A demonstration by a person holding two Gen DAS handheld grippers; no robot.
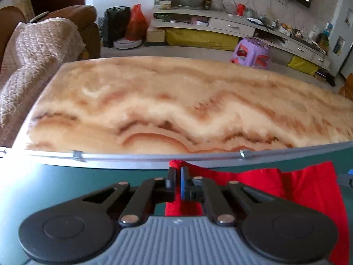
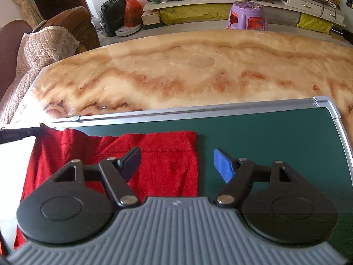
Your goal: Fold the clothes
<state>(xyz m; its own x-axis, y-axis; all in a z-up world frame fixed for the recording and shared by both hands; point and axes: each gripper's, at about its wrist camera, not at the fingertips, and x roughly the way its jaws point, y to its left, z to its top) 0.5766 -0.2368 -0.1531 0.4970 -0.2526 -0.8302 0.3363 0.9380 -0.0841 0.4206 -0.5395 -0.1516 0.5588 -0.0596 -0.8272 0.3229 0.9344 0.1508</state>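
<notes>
A red knit garment (image 2: 167, 161) lies flat on a dark green board (image 2: 275, 132). My left gripper (image 1: 178, 172) is shut on the far left corner of the red garment (image 1: 308, 187), and a bit of cloth pokes out past its tips. In the right wrist view that gripper shows as a black bar (image 2: 19, 133) at the cloth's far left corner. My right gripper (image 2: 176, 152) stands open over the garment's right edge, with its dark finger (image 2: 132, 159) above the cloth and its blue pad (image 2: 224, 165) above the bare board.
The green board (image 1: 66, 187) has a metal frame and rests on a marble-patterned table (image 1: 176, 99). A sofa with a quilted cover (image 1: 33, 66) stands to the left. Beyond the table are a purple stool (image 1: 253, 53) and a low TV cabinet (image 1: 220, 26).
</notes>
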